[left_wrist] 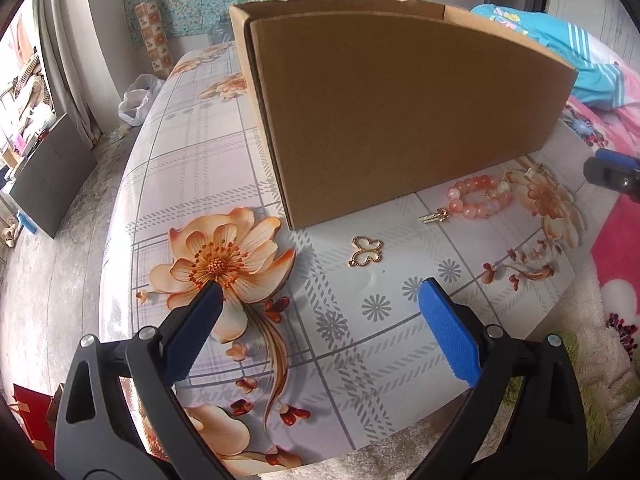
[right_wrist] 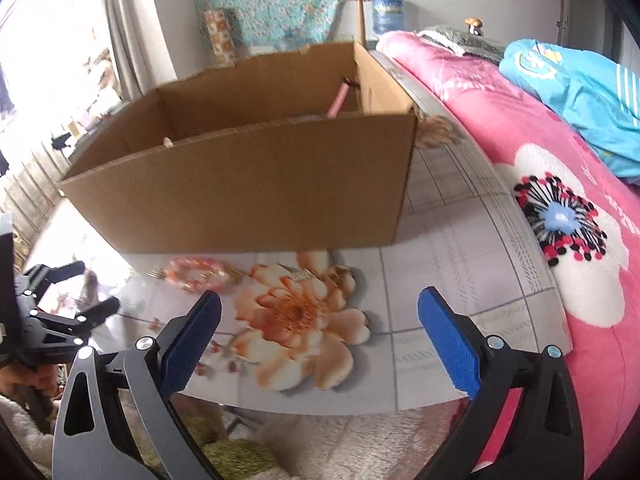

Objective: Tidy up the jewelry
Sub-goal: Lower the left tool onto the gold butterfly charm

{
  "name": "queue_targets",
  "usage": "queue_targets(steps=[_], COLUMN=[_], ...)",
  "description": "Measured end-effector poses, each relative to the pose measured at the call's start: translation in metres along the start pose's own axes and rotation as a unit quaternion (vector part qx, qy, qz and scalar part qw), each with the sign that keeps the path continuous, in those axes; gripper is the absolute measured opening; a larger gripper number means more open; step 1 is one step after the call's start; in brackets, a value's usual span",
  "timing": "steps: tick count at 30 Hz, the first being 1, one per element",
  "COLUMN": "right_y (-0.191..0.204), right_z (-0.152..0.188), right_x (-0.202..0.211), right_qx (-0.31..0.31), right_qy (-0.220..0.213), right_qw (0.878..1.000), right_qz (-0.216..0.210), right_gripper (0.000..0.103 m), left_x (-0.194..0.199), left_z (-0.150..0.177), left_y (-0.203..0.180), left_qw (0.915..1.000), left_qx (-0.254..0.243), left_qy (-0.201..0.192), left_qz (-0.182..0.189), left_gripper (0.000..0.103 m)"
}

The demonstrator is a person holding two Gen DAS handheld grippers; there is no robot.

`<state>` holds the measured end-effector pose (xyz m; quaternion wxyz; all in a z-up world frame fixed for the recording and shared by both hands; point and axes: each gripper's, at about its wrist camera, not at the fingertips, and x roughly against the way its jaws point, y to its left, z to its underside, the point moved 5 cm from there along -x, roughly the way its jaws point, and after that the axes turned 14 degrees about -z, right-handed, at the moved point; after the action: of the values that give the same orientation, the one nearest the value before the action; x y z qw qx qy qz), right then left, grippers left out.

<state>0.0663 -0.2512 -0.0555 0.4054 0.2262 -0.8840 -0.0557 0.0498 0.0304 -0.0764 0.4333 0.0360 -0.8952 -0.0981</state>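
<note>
Both grippers — left gripper (left_wrist: 320,292), right gripper (right_wrist: 320,300) — hover with fingers spread wide, holding nothing. Bead bracelet (left_wrist: 480,196) and butterfly charm (left_wrist: 367,251) lie just beside the cardboard box (left_wrist: 400,112) — probably awaiting sorting into it.

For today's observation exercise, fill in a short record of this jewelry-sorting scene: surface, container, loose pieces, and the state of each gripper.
surface: table with a floral plaid cover
container: open cardboard box, standing upright on the table
inside box: a pink stick-like item leaning in the far corner
loose pieces: pink bead bracelet and gold butterfly pendant, both on the table in front of the box
left gripper: open, holding nothing
right gripper: open, holding nothing
</note>
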Motion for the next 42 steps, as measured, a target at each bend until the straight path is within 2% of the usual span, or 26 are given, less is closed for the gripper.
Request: queue_targets(steps=[2, 3, 6, 11, 13, 17, 20, 29, 31, 33, 35, 41, 42], right_y=[0.014, 0.02, 0.035, 0.049, 0.05, 0.055, 0.057, 0.066, 0.066, 0.067, 0.067, 0.065, 0.066], right_z=[-0.003, -0.004, -0.002, 0.003, 0.004, 0.009, 0.009, 0.008, 0.009, 0.008, 0.01, 0.01, 0.01], right_x=[0.002, 0.001, -0.012, -0.031, -0.038, -0.044, -0.046, -0.053, -0.052, -0.053, -0.053, -0.045, -0.044], right_qx=[0.008, 0.008, 0.007, -0.009, -0.018, -0.022, -0.025, -0.021, -0.022, -0.022, -0.021, -0.019, -0.017], right_qy=[-0.017, -0.021, -0.01, 0.012, 0.022, 0.033, 0.033, 0.033, 0.032, 0.032, 0.031, 0.023, 0.022], right_qw=[0.999, 0.998, 0.995, 0.992, 0.99, 0.989, 0.988, 0.988, 0.988, 0.987, 0.988, 0.987, 0.987], right_qz=[-0.038, -0.06, -0.098, -0.129, -0.138, -0.141, -0.148, -0.151, -0.152, -0.153, -0.152, -0.156, -0.157], right_gripper=[0.091, 0.089, 0.078, 0.064, 0.06, 0.052, 0.05, 0.049, 0.049, 0.049, 0.049, 0.049, 0.049], left_x=[0.007, 0.01, 0.015, 0.023, 0.02, 0.009, 0.003, -0.004, -0.004, -0.004, -0.003, -0.003, -0.001], left_z=[-0.003, -0.005, -0.009, -0.013, -0.012, -0.01, -0.011, -0.011, -0.011, -0.013, -0.014, -0.012, -0.012], left_y=[-0.001, -0.002, -0.007, -0.018, -0.022, -0.022, -0.017, -0.025, -0.026, -0.028, -0.029, -0.026, -0.025], left_qw=[0.9995, 0.9991, 0.9983, 0.996, 0.9964, 0.9982, 0.9986, 0.9989, 0.9989, 0.9986, 0.9985, 0.9986, 0.9985], left_qx=[0.011, 0.013, 0.014, 0.005, -0.005, -0.01, -0.004, -0.029, -0.03, -0.033, -0.037, -0.027, -0.026], left_qy=[-0.018, -0.025, -0.038, -0.056, -0.055, -0.036, -0.024, -0.022, -0.024, -0.026, -0.027, -0.03, -0.031], left_qz=[0.022, 0.03, 0.043, 0.068, 0.064, 0.046, 0.046, 0.028, 0.029, 0.031, 0.031, 0.035, 0.036], left_gripper=[0.091, 0.082, 0.068, 0.058, 0.055, 0.042, 0.035, 0.031, 0.027, 0.016, 0.011, 0.01, 0.0])
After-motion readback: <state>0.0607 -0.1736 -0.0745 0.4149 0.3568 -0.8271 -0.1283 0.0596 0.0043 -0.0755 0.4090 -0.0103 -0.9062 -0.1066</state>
